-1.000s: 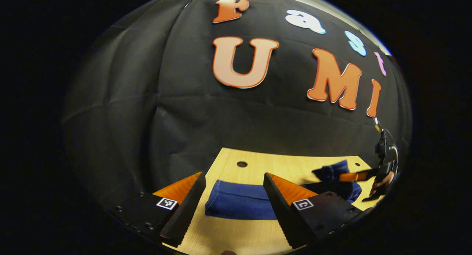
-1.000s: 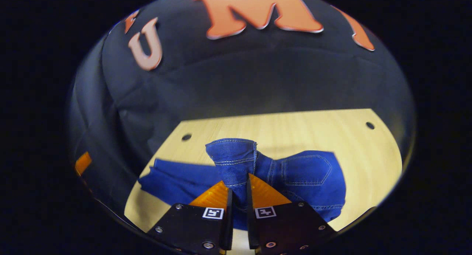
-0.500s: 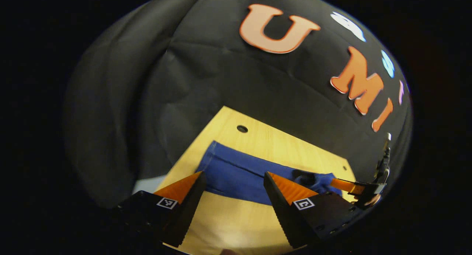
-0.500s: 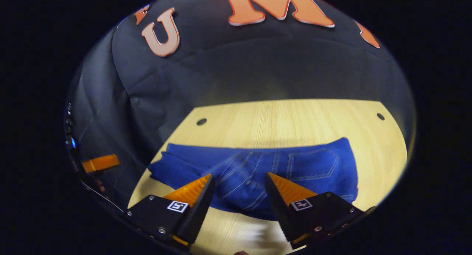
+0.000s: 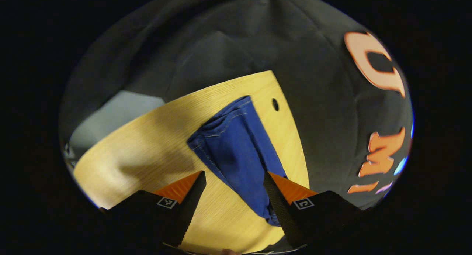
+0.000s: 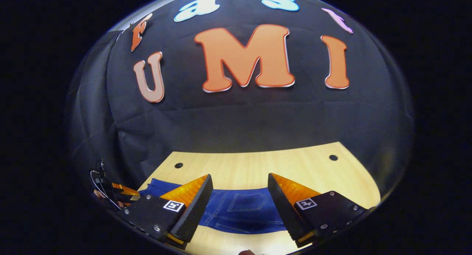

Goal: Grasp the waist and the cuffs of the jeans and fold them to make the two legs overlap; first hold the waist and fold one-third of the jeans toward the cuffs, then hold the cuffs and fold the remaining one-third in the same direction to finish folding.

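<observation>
Now the left gripper is hanging with fingers spread wide, holding nothing, above the jeans lying on the wooden table; likewise the right gripper is gaping empty over them.

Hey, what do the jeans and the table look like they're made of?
Jeans: blue denim by the look, a matte woven cloth with pale contrast stitching along the seams, a stitched pocket outline and soft folds at the cuffs.

Table: light wood or a wood-look laminate; fine straight grain lines, smooth low sheen and round drilled holes. Solid wood or veneer can't be told.
</observation>
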`<state>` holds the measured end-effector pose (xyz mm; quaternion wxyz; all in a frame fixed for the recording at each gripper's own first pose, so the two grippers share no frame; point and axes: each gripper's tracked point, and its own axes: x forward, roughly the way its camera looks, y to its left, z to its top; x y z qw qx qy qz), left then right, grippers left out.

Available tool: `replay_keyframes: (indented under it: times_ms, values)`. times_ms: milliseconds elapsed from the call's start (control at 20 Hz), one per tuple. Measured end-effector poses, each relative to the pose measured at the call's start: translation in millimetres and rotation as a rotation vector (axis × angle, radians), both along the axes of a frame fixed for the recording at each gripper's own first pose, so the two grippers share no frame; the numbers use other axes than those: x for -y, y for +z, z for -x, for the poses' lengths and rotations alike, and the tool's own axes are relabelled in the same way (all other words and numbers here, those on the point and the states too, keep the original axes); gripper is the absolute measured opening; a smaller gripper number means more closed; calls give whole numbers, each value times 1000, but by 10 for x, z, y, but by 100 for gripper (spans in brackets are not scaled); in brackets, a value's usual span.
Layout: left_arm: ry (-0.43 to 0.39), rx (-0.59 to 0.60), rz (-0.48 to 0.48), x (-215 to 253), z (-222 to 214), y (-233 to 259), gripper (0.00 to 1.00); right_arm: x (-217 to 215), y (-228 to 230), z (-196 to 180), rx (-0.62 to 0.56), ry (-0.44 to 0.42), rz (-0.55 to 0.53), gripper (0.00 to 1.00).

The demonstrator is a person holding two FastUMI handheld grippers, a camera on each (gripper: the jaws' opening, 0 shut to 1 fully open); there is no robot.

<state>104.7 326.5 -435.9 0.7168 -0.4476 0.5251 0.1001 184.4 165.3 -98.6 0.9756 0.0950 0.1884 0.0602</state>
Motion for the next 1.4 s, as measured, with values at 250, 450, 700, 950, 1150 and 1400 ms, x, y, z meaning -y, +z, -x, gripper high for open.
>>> replay_keyframes:
  times_ms: [250,450,700,950,1150,1400]
  values:
    - [68,-120,-16,-90,-136,-312,97,365,164,110,37,-69,29,95]
    - [95,-286,-83,-113,-224,-334,94,378,139,172,34,-74,39,94]
    - [-7,-568,-238,-145,-237,-464,85,359,39,199,24,-45,52,95]
    - [-115,-669,-329,-60,-341,-535,76,588,-84,238,10,-82,25,95]
    - [-121,-677,-264,-122,-374,-522,47,888,-232,278,-1,-132,-13,94]
    - [-80,-558,-191,-27,-443,-527,6,1144,-495,287,-45,-168,-76,94]
